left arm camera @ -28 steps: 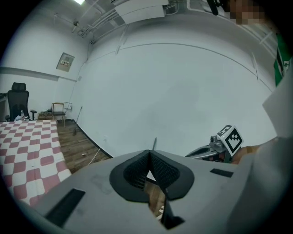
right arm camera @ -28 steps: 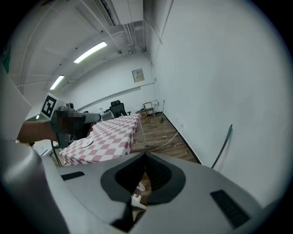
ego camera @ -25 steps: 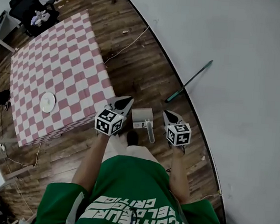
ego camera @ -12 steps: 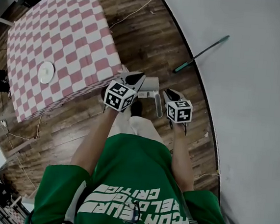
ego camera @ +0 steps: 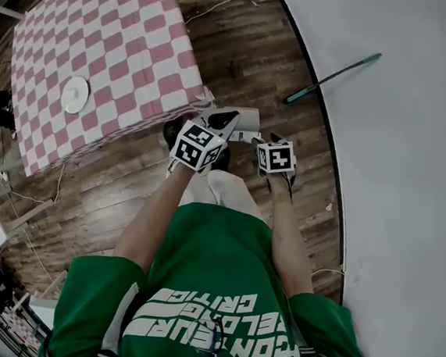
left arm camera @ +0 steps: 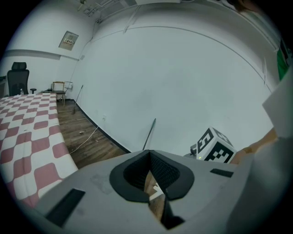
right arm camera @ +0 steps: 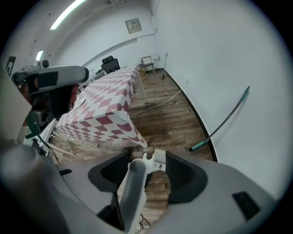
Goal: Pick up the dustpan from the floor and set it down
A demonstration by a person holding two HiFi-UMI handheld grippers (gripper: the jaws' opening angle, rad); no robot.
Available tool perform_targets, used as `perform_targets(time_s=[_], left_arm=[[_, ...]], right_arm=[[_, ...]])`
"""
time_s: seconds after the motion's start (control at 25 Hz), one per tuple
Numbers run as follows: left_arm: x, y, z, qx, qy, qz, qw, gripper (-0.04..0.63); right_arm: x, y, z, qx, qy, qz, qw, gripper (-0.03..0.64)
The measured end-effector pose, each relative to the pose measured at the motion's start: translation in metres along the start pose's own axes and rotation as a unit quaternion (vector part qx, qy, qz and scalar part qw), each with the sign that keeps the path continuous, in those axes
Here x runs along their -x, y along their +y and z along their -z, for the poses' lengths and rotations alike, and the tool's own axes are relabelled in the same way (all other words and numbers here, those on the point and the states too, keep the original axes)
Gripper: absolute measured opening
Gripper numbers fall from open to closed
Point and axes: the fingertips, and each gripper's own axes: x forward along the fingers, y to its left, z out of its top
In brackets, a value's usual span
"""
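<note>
**A:** Light, quick?

**B:** Bright, even, indoor. The ceiling strip light (right arm camera: 68, 13) is blown out in the right gripper view. The white wall (ego camera: 398, 151) is flat and washed, with no hot spots.

**A:** Shadows, glare?

**B:** Soft shadows only. Dull sheen on the wood floor (ego camera: 104, 194).

**A:** Sharpness?

**B:** Head view is a touch soft, and the fisheye bends the wall line. Both gripper views are heavily warped, with black vignette round the edges. The right claw (right arm camera: 149, 160) and the dustpan handle (right arm camera: 132, 192), right at the lens, are out of focus. The left claw (left arm camera: 150, 157) is smeared too. The far room is clear enough.
</note>
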Motion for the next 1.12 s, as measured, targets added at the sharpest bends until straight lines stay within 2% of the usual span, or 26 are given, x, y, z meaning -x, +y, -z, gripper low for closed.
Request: perform_targets(time_s=[0.2,0.44,0.56,0.68,1.12], left_arm=[[0.005,0.004,0.006,0.004,0.005,-0.002,1.0000,0.005],[0.011,0.008,0.015,0.010,0.012,-0.007,0.9999,0.005],[0.012,0.012,0.019,0.011,0.015,-0.009,0.9998,0.005],[0.011,0.015,0.025,0.013,0.020,-0.012,0.9997,0.005],[0.009,0.010,0.027,0.017,0.021,-0.020,0.9994,0.005]], right_arm=[[-0.033,0.000,0.008,0.009,0.069,0.023,0.997,0.245],[-0.065,-0.007,0.030,-0.003,0.149,0.035,0.988,0.244],[-0.071,-0.007,0.027,-0.017,0.153,0.032,0.988,0.237],[-0.077,-0.013,0.029,-0.016,0.156,0.050,0.986,0.158],[-0.070,-0.022,0.025,-0.019,0.159,0.045,0.986,0.155]])
